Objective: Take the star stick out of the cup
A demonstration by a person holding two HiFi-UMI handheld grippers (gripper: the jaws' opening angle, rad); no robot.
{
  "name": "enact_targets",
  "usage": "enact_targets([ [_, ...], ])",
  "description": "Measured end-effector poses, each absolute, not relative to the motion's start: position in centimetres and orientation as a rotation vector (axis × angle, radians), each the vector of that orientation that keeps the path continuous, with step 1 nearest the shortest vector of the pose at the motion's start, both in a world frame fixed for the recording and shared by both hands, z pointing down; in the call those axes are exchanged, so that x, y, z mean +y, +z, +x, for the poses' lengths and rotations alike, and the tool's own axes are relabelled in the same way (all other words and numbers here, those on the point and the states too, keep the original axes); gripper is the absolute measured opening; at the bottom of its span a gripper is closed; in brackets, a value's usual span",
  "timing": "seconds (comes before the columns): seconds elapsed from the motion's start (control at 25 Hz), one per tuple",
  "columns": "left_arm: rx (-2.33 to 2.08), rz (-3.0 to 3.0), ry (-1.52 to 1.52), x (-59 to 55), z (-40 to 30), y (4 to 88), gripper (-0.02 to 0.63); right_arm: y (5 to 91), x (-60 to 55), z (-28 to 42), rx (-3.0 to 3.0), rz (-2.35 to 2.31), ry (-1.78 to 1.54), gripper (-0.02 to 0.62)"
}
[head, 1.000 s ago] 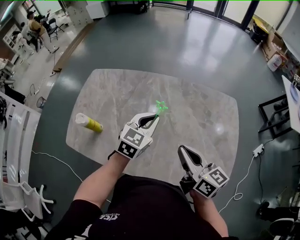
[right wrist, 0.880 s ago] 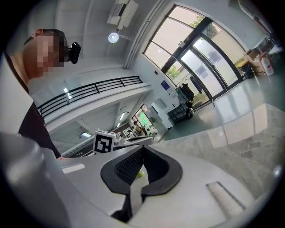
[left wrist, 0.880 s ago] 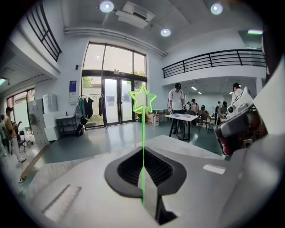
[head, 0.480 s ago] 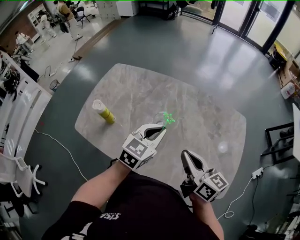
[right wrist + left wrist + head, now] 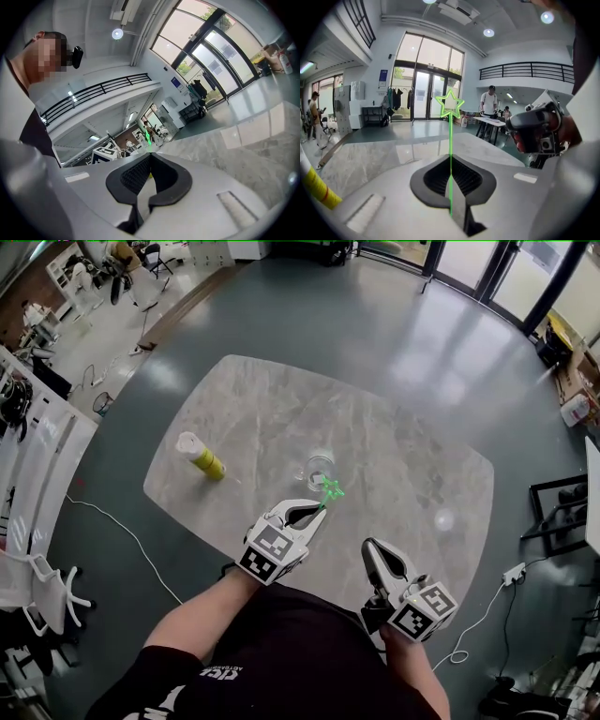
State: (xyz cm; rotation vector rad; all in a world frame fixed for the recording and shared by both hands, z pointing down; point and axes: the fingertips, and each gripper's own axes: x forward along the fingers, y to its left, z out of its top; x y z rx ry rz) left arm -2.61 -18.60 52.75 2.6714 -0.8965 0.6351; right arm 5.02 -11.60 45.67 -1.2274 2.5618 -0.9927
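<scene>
Left gripper [image 5: 317, 512] holds the star stick [image 5: 329, 489] pinched between its jaws.

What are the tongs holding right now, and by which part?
Left tongs are shut on the green star stick, gripping the lower end of its thin stem, star on top. Right tongs are shut and empty.

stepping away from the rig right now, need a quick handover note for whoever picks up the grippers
Left gripper: shut on the star stick, gripping its lower end, star pointing up.
Right gripper: shut, empty, at the near edge of the table.
Cup: upright on the table, just beyond the star.
Done: the stick is out of the cup and clear of it.
Left: probably only to lay the stick on the table, away from the cup.
</scene>
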Motion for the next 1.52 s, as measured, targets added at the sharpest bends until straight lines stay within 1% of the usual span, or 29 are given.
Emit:
enact_targets([
  [0.48, -0.749, 2.612, 0.867, -18.9, -1.9, 61.3, 0.008, 47.0, -11.8, 5.1, 2.547, -1.277, -1.053, 0.014],
  [1.24, -0.486, 2.576, 1.051, -19.3, 2.6, 67.7, 0.011, 48.4, -12.1, 5.7, 2.533, -1.328, -1.131, 0.014],
  [1.36, -0.476, 2.552, 1.094, -19.6, 3.1, 69.3, 0.016, 48.9, -11.8, 5.9, 2.515, -1.345, -1.145, 0.014],
  [1.52, -0.483, 2.498, 1.134, -19.7, 3.3, 71.0, 0.044, 49.5, -11.3, 6.2, 2.489, -1.366, -1.156, 0.014],
])
